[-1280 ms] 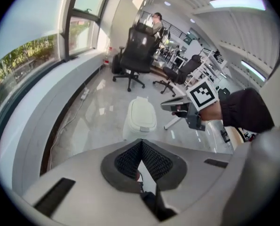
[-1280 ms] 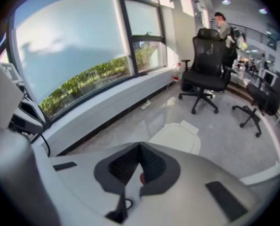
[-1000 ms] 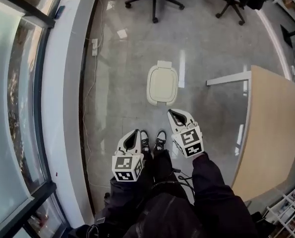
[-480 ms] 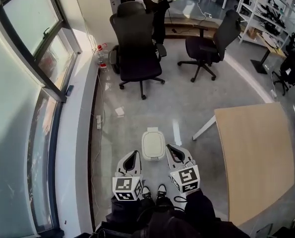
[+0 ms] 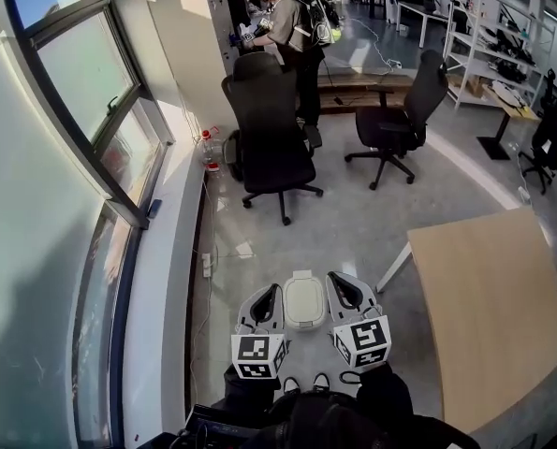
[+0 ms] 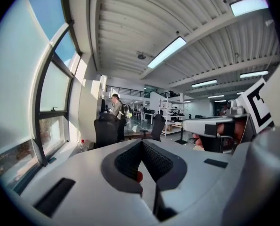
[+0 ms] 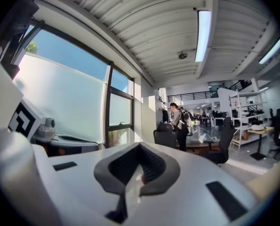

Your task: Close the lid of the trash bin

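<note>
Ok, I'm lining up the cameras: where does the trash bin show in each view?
Head view: trash bin, low centre of the picture.
Left gripper view: not in it.
Right gripper view: not in it.
Shared landmark: the standing person with a backpack.

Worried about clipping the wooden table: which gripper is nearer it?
Right. The right gripper is on the same side of the trash bin as the table; the left gripper is on the bin's far side.

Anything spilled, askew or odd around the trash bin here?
Nothing stands out. The trash bin stands upright on the floor with its lid down, and no spill shows around it.
</note>
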`<state>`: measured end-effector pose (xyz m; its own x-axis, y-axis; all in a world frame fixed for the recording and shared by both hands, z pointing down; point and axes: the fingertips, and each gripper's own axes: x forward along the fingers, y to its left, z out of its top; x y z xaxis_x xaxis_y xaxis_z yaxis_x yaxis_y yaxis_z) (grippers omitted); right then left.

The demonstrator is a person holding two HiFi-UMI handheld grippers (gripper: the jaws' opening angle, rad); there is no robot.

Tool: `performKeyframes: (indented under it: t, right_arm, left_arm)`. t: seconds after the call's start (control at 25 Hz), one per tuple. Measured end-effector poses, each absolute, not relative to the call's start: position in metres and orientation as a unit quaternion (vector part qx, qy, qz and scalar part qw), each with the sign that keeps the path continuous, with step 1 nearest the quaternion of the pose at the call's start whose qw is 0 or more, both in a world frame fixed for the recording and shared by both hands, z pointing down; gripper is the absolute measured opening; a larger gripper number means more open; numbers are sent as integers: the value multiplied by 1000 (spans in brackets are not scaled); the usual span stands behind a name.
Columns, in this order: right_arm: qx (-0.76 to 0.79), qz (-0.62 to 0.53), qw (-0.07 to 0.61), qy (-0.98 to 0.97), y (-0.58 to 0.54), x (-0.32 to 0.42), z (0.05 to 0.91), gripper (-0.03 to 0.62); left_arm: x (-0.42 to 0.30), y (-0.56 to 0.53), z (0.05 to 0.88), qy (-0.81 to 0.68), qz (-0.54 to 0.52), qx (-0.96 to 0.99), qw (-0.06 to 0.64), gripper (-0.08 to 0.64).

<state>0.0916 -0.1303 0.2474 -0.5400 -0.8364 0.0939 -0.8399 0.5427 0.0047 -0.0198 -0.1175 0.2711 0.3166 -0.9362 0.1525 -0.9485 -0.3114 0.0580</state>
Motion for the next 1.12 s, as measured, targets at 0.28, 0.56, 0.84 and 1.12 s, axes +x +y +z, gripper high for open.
performKeyframes:
  t: [0.28, 0.56, 0.84, 1.12]
  right_arm:
    - [491, 7, 19, -871, -131, 88, 221, 5]
    - [493, -6, 3, -870, -129, 88, 201, 5]
    - [491, -24, 1, -871, -126, 83, 189, 5]
    - [487, -31, -2, -873, -122, 78, 185, 5]
  left_arm:
    - [-29, -121, 252, -595, 28, 801, 63, 2]
    - [-38, -121, 231, -597, 19, 801, 45, 2]
    - [-37, -124, 222, -591, 14, 806, 34, 2]
    - [-35, -124, 221, -583, 16, 812, 31, 2]
